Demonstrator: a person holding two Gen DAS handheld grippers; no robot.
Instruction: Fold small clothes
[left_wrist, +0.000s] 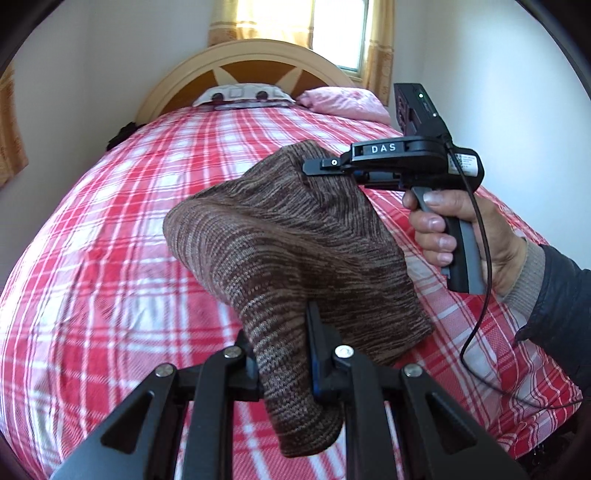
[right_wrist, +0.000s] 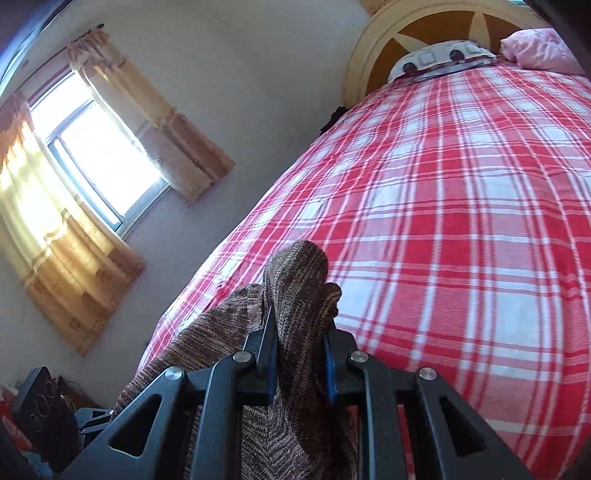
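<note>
Lifting the brown knit garment (left_wrist: 295, 240) above the plaid bed (left_wrist: 110, 258), left gripper (left_wrist: 291, 369) and right gripper (left_wrist: 314, 170) both pinch it (next, lay flat).

Both wrist cams close, share bed (left_wrist: 110, 221)

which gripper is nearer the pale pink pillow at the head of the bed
Right. The right gripper holds the brown knit garment further up the red plaid bedspread, on the side of the pale pink pillow; the left gripper grips the cloth lower, towards the foot.
</note>
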